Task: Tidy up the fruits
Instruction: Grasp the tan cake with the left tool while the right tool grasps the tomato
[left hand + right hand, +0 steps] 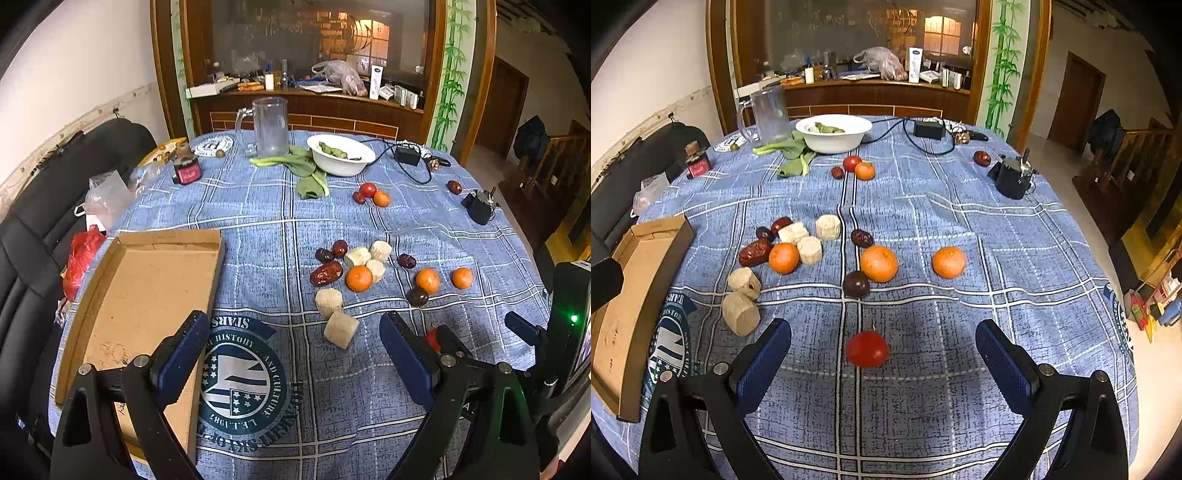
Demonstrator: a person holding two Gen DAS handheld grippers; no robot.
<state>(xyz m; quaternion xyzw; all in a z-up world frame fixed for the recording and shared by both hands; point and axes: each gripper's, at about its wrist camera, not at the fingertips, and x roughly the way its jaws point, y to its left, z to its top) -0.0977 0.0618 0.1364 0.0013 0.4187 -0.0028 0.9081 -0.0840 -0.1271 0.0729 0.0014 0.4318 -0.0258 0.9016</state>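
Note:
Fruit lies scattered on the blue checked tablecloth: oranges [879, 263], red dates [754, 252], pale sugarcane chunks [740, 314] and a dark plum [856, 284]. A red tomato [867, 349] lies just ahead of my right gripper [882, 354], which is open and empty. My left gripper [295, 347] is open and empty, above the cloth beside a shallow cardboard tray [147, 288]; cane chunks [340, 328] lie between its fingers' line. The right gripper's finger [524, 328] shows at the left view's right edge. A tomato, orange and date [373, 194] sit farther back.
A white bowl [833, 138] with greens, leafy greens [794, 158], a clear plastic jug [768, 110], a small red jar [698, 162], a black adapter with cable [929, 129] and a black metal cup [1012, 177] stand at the far side. Plastic bags [103, 199] and a black chair [44, 221] are left.

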